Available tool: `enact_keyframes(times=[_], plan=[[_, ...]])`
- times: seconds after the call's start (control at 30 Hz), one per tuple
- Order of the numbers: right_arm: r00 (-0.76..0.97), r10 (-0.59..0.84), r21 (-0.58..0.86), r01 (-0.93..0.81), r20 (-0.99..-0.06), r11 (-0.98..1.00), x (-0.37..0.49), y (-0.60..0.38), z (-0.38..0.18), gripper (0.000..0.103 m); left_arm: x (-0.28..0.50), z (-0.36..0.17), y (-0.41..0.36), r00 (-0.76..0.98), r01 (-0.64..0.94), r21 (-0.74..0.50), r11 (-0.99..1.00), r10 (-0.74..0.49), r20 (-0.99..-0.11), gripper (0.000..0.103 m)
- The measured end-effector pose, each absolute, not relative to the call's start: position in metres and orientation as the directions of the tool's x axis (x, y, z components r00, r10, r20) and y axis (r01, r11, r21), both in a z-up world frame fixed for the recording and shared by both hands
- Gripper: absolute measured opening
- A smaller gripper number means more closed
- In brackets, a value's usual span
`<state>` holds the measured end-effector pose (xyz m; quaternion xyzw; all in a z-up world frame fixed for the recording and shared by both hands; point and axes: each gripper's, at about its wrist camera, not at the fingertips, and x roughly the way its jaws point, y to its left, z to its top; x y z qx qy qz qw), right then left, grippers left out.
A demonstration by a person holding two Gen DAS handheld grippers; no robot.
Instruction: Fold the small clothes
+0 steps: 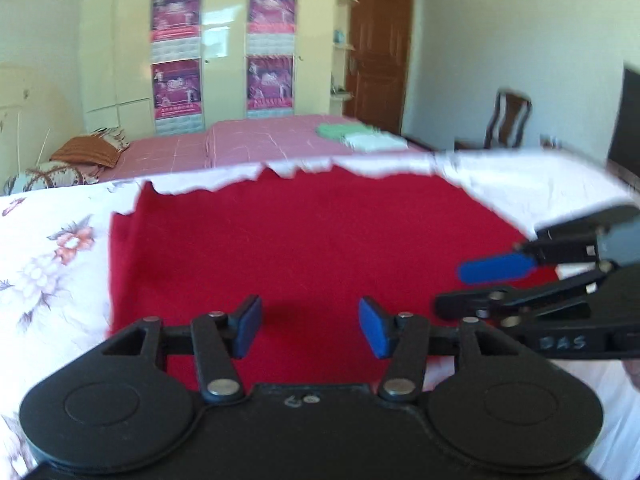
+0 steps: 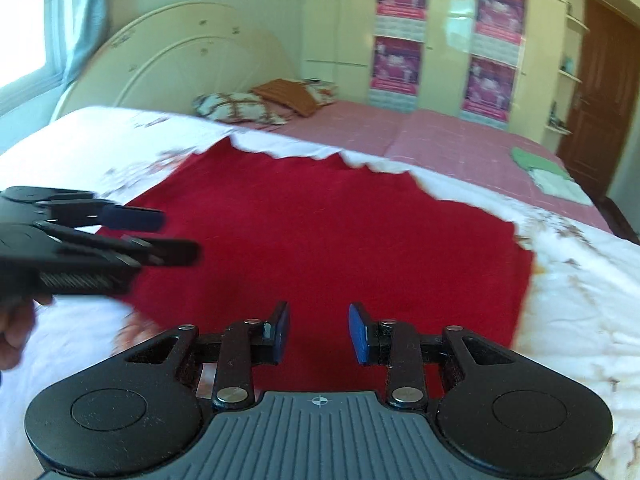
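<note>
Where the white floral sheet [image 1: 48, 248] covers the near bed, a red cloth [image 1: 312, 248] lies flat on it, its jagged edge pointing toward the cream wardrobe [image 1: 224, 44] bearing 4 posters. Its long axis cannot be told. Both the left hand-held gripper [image 1: 310, 328] and right hand-held gripper [image 2: 318, 334] hover over the cloth, jaws parted, empty.

matt red cloth [image 1: 312, 240], glossy wardrobe [image 1: 224, 40]
</note>
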<state>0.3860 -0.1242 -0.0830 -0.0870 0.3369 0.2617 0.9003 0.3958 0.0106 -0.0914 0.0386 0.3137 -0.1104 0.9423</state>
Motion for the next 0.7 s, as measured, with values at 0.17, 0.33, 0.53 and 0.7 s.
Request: enact_keyframes(times=[0.17, 0.33, 0.53, 0.7], plan=[[0.64, 0.352, -0.044, -0.517, -0.684, 0.855, 0.373, -0.116, -0.106, 0.032, 0.384, -0.104, 0.034, 0.769, 0.166, -0.012, 0.986, -0.137, -0.624, 0.054], [0.668, 0.263, -0.019, -0.383, -0.697, 0.924, 0.369, -0.169, -0.107, 0.032, 0.37, -0.102, 0.077, 0.76, 0.097, -0.047, 0.994, -0.105, -0.641, 0.054], [0.674, 0.261, 0.01, -0.352, -0.691, 0.936, 0.361, -0.188, -0.098, 0.032, 0.369, -0.094, 0.068, 0.761, 0.091, -0.01, 0.996, -0.076, -0.644, 0.053], [0.659, 0.236, 0.004, -0.333, -0.714, 0.943, 0.361, -0.193, -0.106, 0.032, 0.369, -0.101, 0.066, 0.75, 0.073, -0.012, 0.997, -0.062, -0.659, 0.054]])
